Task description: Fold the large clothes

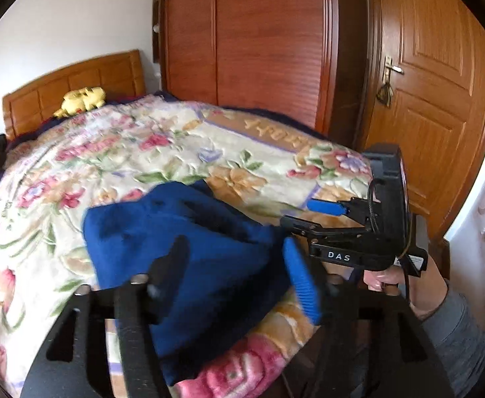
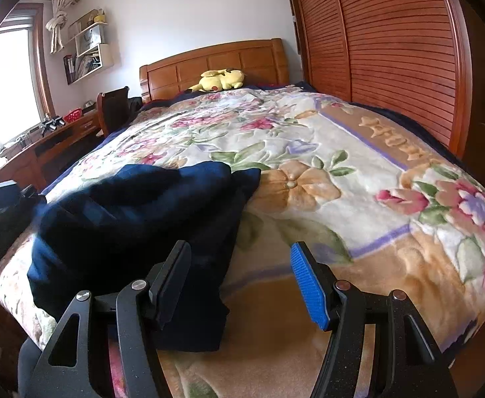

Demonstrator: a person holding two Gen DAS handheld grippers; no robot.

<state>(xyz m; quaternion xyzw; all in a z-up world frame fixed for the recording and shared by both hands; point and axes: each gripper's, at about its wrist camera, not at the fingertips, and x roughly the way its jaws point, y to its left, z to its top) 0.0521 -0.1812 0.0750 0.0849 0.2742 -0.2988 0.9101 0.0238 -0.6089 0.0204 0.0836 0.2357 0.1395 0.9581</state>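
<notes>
A dark blue garment (image 1: 182, 248) lies bunched near the foot edge of the bed; it also shows in the right wrist view (image 2: 136, 222). My left gripper (image 1: 236, 258) is open, its jaws wide apart, hovering over the garment with cloth between and below the fingers. My right gripper (image 2: 239, 262) is open and empty, just right of the garment's near edge, above the blanket. The right gripper also shows in the left wrist view (image 1: 312, 215), held by a hand at the garment's right side.
The bed carries a floral blanket (image 2: 309, 152). A yellow plush toy (image 2: 221, 79) lies by the wooden headboard (image 2: 216, 59). A slatted wardrobe (image 2: 391, 43) stands to the right, a door (image 1: 435, 106) beyond it. A desk (image 2: 43, 139) and chair stand to the left.
</notes>
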